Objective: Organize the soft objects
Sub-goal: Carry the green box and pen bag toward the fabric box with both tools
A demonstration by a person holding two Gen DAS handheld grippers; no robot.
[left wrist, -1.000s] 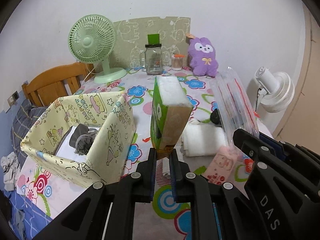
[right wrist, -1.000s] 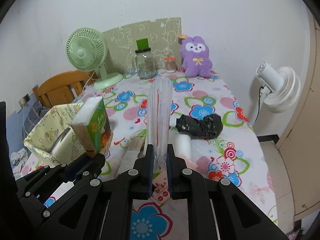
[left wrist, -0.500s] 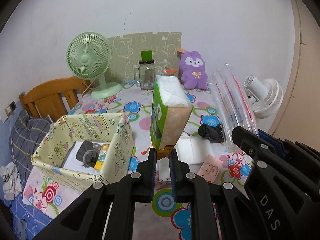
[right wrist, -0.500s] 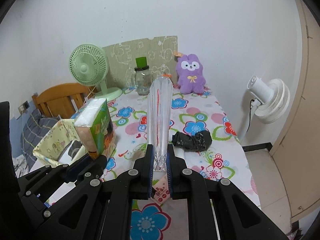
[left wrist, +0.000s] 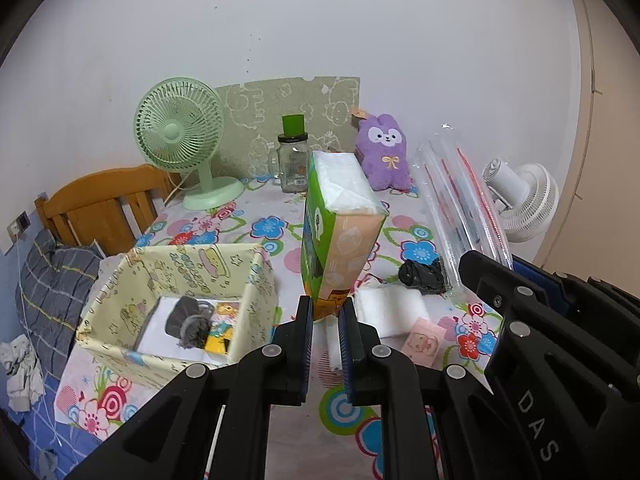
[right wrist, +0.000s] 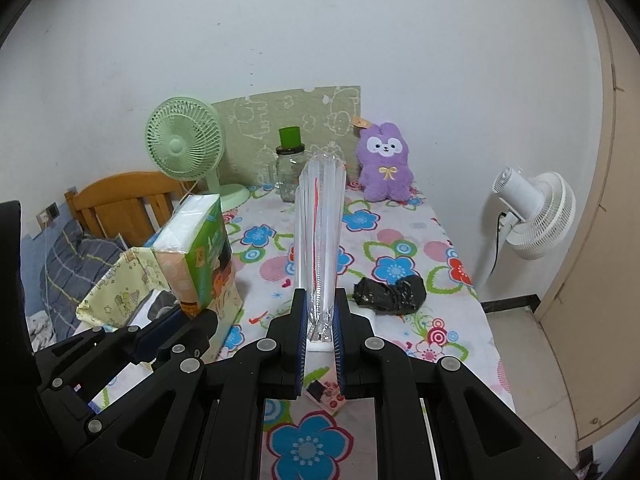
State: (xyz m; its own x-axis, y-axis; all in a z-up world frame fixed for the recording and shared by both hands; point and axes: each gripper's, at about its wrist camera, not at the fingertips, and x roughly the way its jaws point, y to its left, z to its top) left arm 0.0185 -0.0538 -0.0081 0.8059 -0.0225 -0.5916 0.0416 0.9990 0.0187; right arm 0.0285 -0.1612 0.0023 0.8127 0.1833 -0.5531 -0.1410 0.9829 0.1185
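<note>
Your left gripper is clamped on the bottom corner of a tissue pack, held upright above the table. Your right gripper is pinched tight on a clear bag, also standing up. At 9 o'clock of the pack sits the box with a grey cloth inside. At 3 o'clock lie a white roll and a black bundle. At 12 o'clock, far back, stand a jar, fan and plush.
</note>
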